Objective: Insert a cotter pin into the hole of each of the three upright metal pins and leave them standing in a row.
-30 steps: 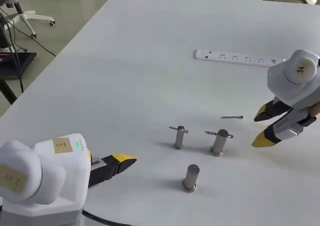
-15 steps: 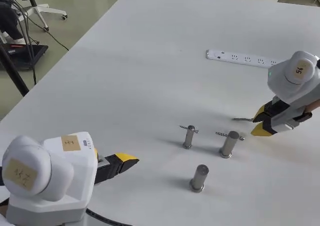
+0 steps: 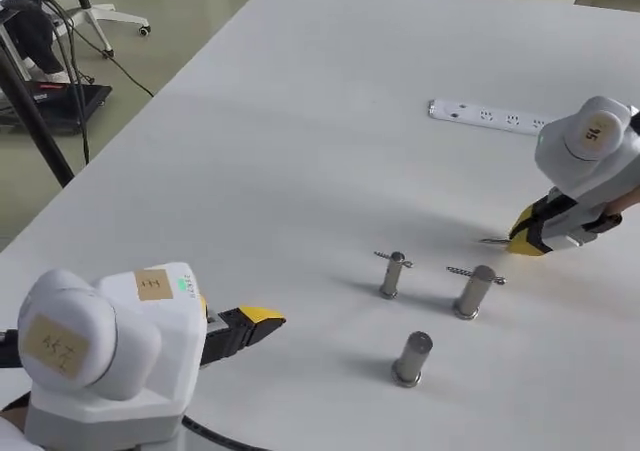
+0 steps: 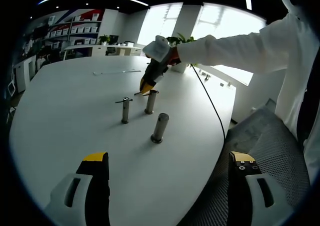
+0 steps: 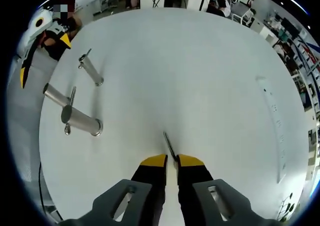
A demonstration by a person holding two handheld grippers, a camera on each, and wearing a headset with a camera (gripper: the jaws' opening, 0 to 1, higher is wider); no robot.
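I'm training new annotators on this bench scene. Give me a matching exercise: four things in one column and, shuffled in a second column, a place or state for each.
Things
1. nearest metal pin
2. loose cotter pin
3. power strip
4. left gripper

Places or states
A. jaws wide apart, holding nothing
B. between the jaw tips of the right gripper
C. lying flat at the far side of the table
D. upright, no cotter pin through it

Pairs: 1-D, 2-B, 3-C, 4-A

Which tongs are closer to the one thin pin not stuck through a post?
Right. The right tongs pinch the loose cotter pin; the left tongs hover far off, past the upright pins.
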